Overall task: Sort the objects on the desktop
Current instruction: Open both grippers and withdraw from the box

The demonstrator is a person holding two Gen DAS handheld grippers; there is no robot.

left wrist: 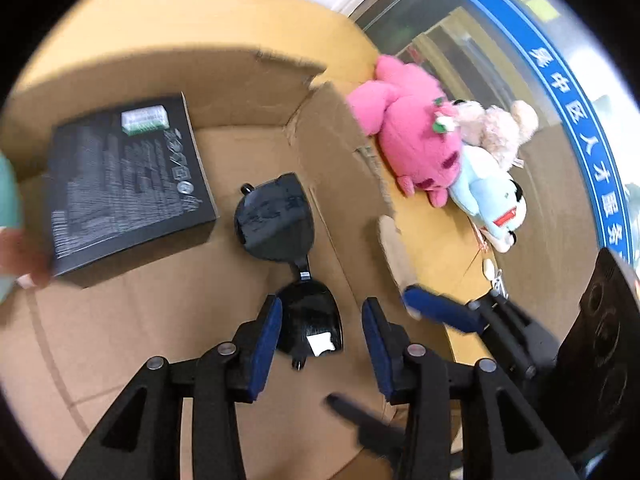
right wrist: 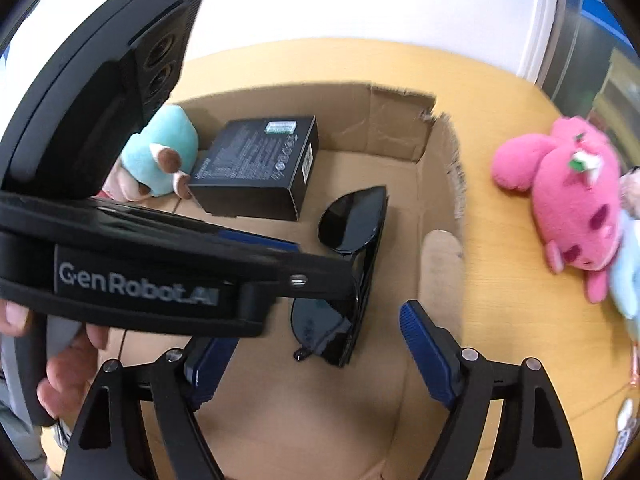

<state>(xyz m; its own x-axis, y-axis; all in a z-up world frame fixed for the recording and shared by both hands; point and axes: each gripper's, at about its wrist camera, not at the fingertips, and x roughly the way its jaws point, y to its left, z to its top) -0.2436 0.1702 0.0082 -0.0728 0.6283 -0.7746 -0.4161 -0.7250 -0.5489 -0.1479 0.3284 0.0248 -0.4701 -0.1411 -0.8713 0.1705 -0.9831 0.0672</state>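
Observation:
Black sunglasses (left wrist: 280, 220) lie folded on the floor of an open cardboard box (left wrist: 224, 84). My left gripper (left wrist: 322, 340) is open over them, with one lens between its blue pads and a gap on the right side. In the right wrist view the sunglasses (right wrist: 352, 220) lie just ahead of my right gripper (right wrist: 320, 360), which stands wide open with nothing between its fingers. The left gripper (right wrist: 328, 266) crosses that view from the left, its tips at the glasses' bridge. A black carton (left wrist: 128, 184) lies in the box beside the glasses.
A teal plush (right wrist: 160, 148) sits in the box's far left corner beside the carton (right wrist: 256, 168). On the yellow table (right wrist: 512, 300), right of the box wall, lie a pink plush (left wrist: 412, 136), a beige bear (left wrist: 500, 128) and a light-blue plush (left wrist: 488, 196). A hand (right wrist: 68, 372) holds the left gripper.

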